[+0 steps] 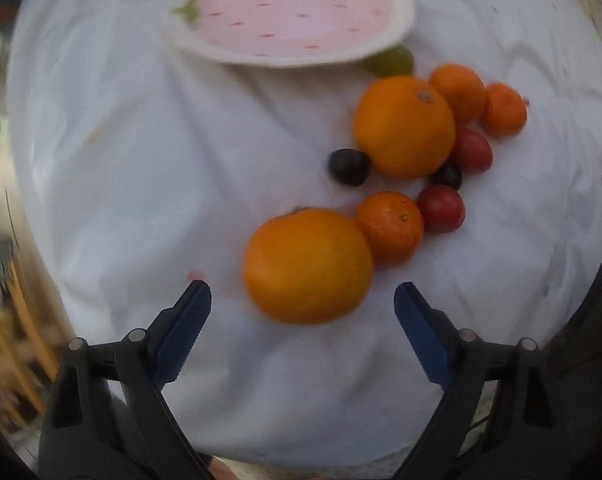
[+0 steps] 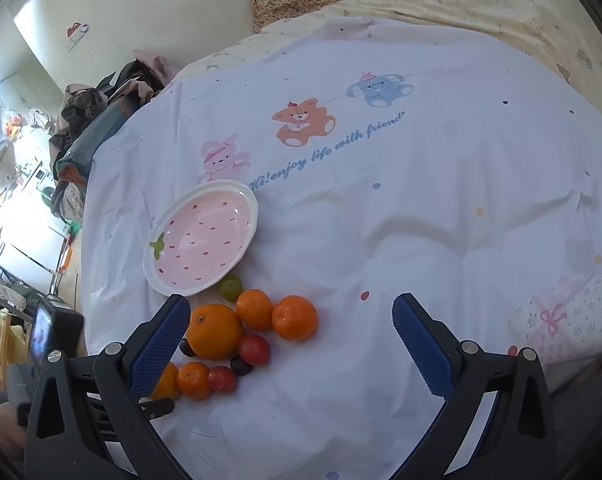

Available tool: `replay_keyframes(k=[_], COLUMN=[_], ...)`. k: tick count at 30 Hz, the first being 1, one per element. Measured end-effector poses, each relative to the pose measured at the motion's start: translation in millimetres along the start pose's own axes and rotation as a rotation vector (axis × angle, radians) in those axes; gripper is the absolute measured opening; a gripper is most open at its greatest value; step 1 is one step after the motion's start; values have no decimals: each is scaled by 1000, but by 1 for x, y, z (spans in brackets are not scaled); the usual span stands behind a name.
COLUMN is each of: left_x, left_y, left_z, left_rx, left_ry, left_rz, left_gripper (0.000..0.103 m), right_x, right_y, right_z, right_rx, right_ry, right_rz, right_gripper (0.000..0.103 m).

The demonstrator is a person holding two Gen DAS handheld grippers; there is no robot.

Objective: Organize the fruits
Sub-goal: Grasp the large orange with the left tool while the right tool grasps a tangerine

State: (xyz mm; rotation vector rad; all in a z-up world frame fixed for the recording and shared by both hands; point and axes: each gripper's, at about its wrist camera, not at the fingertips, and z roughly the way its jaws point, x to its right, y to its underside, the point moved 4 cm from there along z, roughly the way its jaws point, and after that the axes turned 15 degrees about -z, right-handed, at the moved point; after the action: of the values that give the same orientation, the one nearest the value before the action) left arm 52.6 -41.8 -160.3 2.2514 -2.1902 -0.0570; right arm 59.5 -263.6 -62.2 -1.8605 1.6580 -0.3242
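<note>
Cartoon sheet print (image 2: 301,124) only in right wrist view.

- Printed in blue cursive on the white bedsheet (image 2: 381,208), right wrist view: "Hi!enjoy life with friend", running diagonally upward to the right, below the cartoon bear (image 2: 303,122) and the blue elephant (image 2: 381,88), beside the pink rabbit (image 2: 221,158).
- First letters of the line just beside the rim of the strawberry-patterned plate (image 2: 157,276).
- No legible lettering in the left wrist view.
- Small sticker on the wall (image 2: 77,32): too small to read.
</note>
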Motion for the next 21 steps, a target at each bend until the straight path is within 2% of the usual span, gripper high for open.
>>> replay_keyframes(k=[2,5,7,11,14,21], left_x=[6,12,11,9,11,-3], left_y=[-1,-2,-1,4,12,30], left_z=[1,1,-4,-18,-36,-78], left_rx=[6,31,50,62,105,185], left_ry=[6,-10,-11,30,44,209], left_rz=[15,41,39,24,11,-188], left_gripper=[77,70,58,56,56,55], right_x=[2,4,5,5,7,10], right_y=[1,1,0,-1,-1,5], right_z=[-1,0,1,1,1,12], right_rx=[-3,-6,-9,-10,-8,-61], right_ry=[7,21,18,18,20,34], right_rz=[5,8,8,4,12,5], right_gripper=[103,103,103,103,103,103])
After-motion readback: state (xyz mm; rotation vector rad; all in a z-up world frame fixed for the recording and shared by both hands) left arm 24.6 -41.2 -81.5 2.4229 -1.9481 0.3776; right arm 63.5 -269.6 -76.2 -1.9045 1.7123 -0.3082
